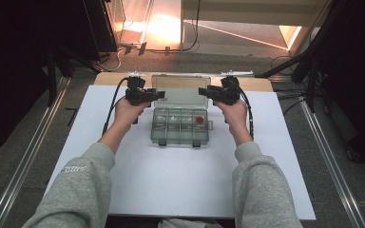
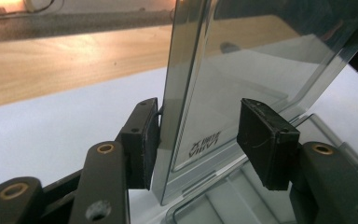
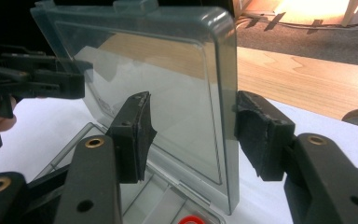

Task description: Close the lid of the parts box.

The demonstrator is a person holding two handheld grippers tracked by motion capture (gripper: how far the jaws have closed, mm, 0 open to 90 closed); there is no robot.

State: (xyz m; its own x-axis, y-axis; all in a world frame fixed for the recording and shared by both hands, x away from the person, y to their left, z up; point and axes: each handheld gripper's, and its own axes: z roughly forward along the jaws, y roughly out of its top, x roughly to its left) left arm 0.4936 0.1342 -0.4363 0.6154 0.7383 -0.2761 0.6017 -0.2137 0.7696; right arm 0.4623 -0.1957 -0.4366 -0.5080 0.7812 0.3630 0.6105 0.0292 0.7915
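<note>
Upright lid point(image 1: 181, 89) probably blocking between grippers

The upright clear smoky plastic lid point(image 2: 242, 84) of an opened compartment box is straddled by the left gripper point(image 2: 198, 140), one black pad point(image 2: 142, 140) touching its edge.

White sheet point(image 1: 180, 190) covering most of the wooden tabletop point(image 1: 111, 78) (bare wood along the far edge), grey carpet floor point(image 1: 247, 59) beyond, loose cables point(image 1: 190, 33) on it, metal rails point(image 1: 24, 161) either side, bright patch of light point(image 1: 164, 26).
</note>
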